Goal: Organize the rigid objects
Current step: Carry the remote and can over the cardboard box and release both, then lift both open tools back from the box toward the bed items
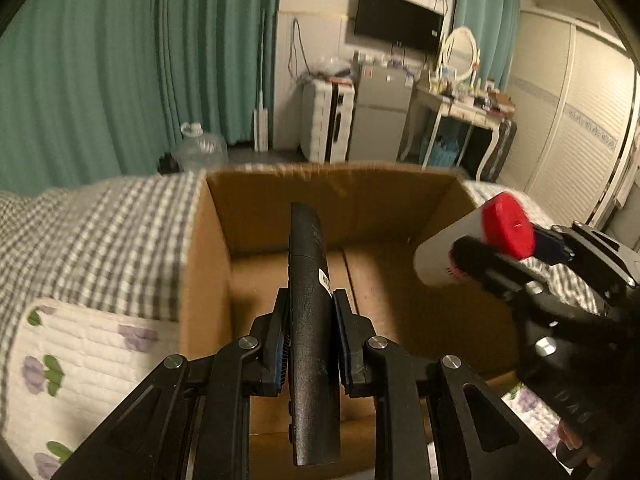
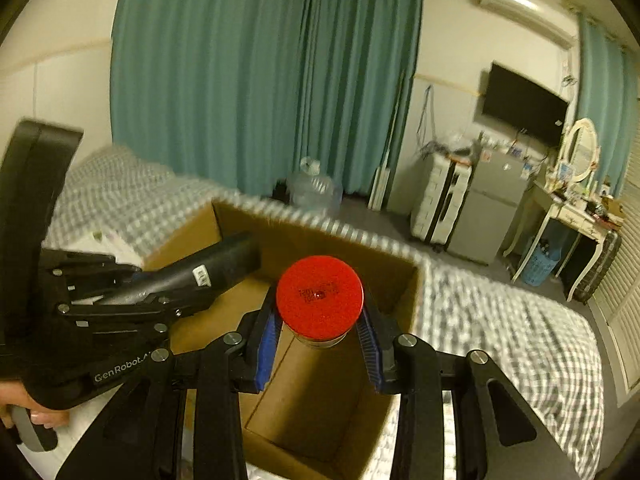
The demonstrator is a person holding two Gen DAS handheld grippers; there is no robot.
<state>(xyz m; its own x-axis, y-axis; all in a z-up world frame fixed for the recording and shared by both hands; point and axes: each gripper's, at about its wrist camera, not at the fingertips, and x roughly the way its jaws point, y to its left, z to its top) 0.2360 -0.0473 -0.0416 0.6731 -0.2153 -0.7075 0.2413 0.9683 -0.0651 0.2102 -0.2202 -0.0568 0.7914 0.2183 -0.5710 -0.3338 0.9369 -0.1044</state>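
Colours here: teal curtains (image 1: pixel 120 60), a grey and white checked bedspread (image 1: pixel 100 220), and a white quilt (image 1: pixel 80 344) with purple flowers and green leaves. The cardboard box (image 1: pixel 200 280) is plain brown. The bottle (image 1: pixel 448 248) is white with a red cap (image 2: pixel 320 296), the remote (image 1: pixel 310 320) is matte black, and the gripper pads (image 2: pixel 266 344) are blue.

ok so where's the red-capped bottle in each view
Left wrist: the red-capped bottle is at the right edge, held sideways in the right gripper over the cardboard box.
Right wrist: bottle at centre, red cap facing the camera, between the blue pads.
Shared landmark: the wall TV.
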